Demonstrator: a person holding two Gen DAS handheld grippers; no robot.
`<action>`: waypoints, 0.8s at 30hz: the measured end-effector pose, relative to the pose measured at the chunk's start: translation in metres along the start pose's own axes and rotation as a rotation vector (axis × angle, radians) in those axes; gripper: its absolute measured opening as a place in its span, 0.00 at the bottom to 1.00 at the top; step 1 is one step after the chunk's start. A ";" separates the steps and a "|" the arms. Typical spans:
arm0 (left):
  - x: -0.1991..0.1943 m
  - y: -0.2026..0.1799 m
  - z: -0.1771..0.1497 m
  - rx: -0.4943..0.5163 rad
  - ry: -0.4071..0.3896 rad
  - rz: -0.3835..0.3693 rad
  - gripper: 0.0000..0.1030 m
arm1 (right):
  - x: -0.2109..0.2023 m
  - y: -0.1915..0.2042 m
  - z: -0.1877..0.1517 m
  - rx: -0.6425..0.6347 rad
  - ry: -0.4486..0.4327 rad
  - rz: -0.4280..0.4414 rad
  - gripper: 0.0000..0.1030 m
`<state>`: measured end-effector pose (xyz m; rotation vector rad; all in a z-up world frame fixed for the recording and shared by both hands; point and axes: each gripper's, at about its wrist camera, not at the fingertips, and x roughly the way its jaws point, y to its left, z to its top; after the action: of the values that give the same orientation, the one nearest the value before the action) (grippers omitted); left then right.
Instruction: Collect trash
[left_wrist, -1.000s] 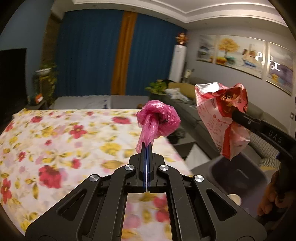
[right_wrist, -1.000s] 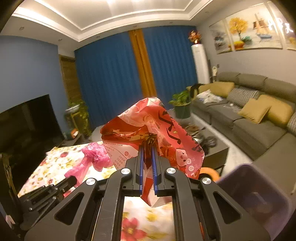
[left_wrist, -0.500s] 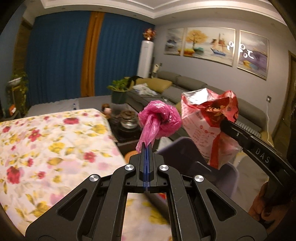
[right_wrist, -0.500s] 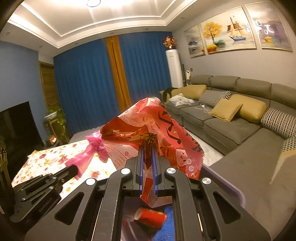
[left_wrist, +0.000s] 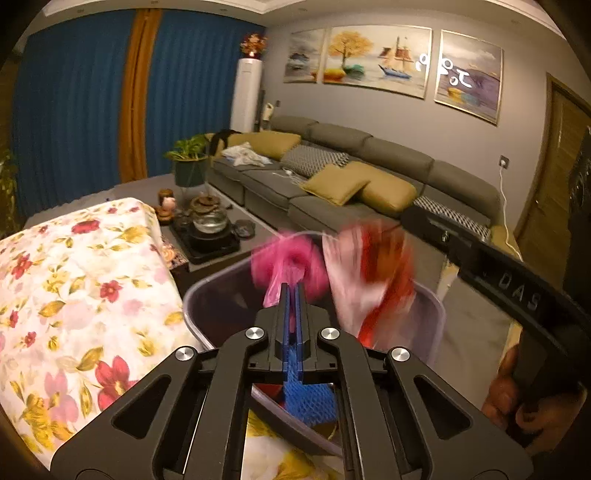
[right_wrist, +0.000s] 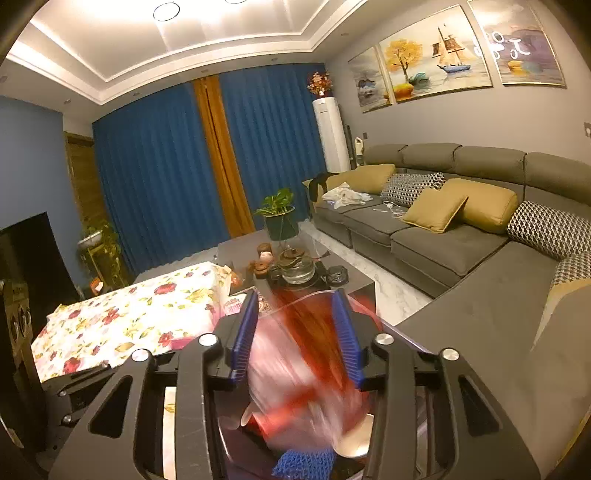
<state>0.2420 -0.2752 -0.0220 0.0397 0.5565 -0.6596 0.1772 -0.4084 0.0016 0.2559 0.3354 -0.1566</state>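
I'm holding the left gripper over the gray bin, its fingers nearly together, pinching the tail of the pink bag that is sticking out just past the tips. My right gripper is spread wide, and the red-and-white wrapper, blurred, is sitting loose between its fingers above the bin, beside the floral-cloth counter.

Thin glossy plastic pink bag, translucent plastic bin, cloth sofa
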 end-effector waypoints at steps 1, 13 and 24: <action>0.001 0.000 -0.002 0.003 0.007 0.003 0.07 | -0.001 -0.001 -0.001 0.004 0.000 -0.003 0.43; -0.046 0.017 -0.028 -0.005 -0.025 0.201 0.75 | -0.027 0.006 -0.026 -0.043 0.009 -0.056 0.83; -0.117 0.038 -0.058 -0.085 -0.048 0.395 0.87 | -0.063 0.042 -0.043 -0.117 -0.002 -0.075 0.94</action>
<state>0.1608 -0.1657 -0.0179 0.0528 0.5116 -0.2510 0.1133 -0.3495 -0.0067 0.1271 0.3516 -0.2103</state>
